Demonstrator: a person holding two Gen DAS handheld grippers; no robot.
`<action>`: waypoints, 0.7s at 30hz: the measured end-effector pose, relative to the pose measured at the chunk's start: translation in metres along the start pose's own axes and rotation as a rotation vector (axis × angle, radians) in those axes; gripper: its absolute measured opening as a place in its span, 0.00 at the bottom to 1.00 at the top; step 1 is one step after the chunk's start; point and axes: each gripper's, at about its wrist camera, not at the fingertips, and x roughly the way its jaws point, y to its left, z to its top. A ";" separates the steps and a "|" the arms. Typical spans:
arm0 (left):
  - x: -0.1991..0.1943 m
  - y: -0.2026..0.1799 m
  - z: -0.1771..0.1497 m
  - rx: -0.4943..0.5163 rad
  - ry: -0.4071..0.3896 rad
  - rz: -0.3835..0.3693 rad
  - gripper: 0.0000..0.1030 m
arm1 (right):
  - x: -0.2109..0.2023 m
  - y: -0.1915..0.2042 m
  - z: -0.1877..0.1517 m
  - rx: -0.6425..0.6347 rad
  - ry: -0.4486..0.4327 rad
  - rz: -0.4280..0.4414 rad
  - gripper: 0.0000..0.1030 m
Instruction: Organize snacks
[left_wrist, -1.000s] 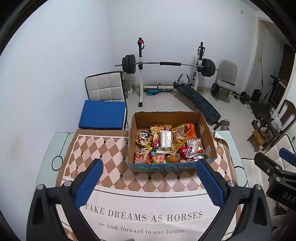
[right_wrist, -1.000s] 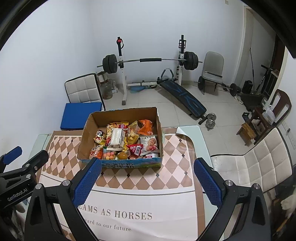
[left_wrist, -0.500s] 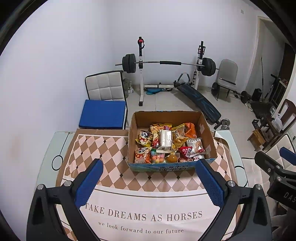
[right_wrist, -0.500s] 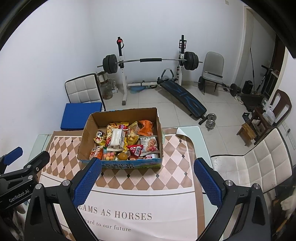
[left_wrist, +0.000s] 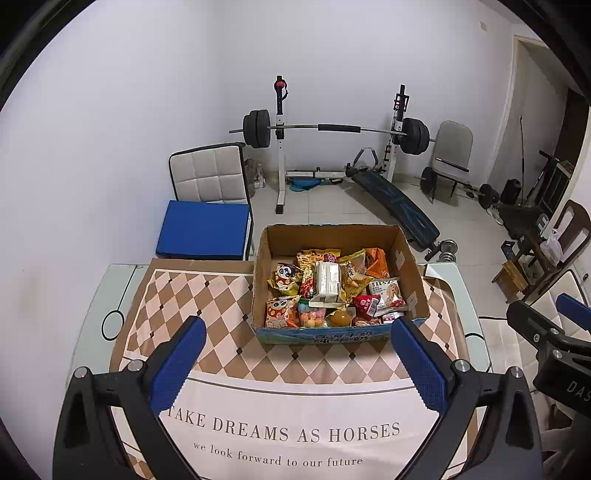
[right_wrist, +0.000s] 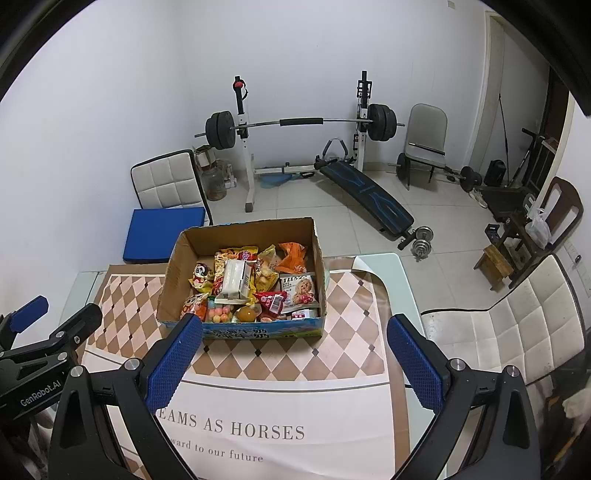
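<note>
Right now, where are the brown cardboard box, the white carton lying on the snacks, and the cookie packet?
Brown cardboard box (left_wrist: 413, 273): left wrist view, inner right wall.
White carton (left_wrist: 327, 283): left wrist view, middle of its top face.
Cookie packet (right_wrist: 298, 290): right wrist view, printed front.

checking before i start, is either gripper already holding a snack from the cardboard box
No, the left gripper and right gripper are open and empty, short of the brown cardboard box of snacks.
</note>
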 end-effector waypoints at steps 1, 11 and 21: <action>0.000 0.000 0.000 0.001 0.000 -0.002 1.00 | 0.000 0.000 0.000 0.001 0.000 0.001 0.99; -0.002 -0.004 0.001 0.001 -0.003 -0.003 1.00 | -0.001 0.001 -0.001 0.000 0.001 0.003 0.99; -0.006 -0.008 0.006 0.001 -0.009 -0.010 1.00 | -0.004 0.000 0.000 -0.002 -0.007 0.005 0.99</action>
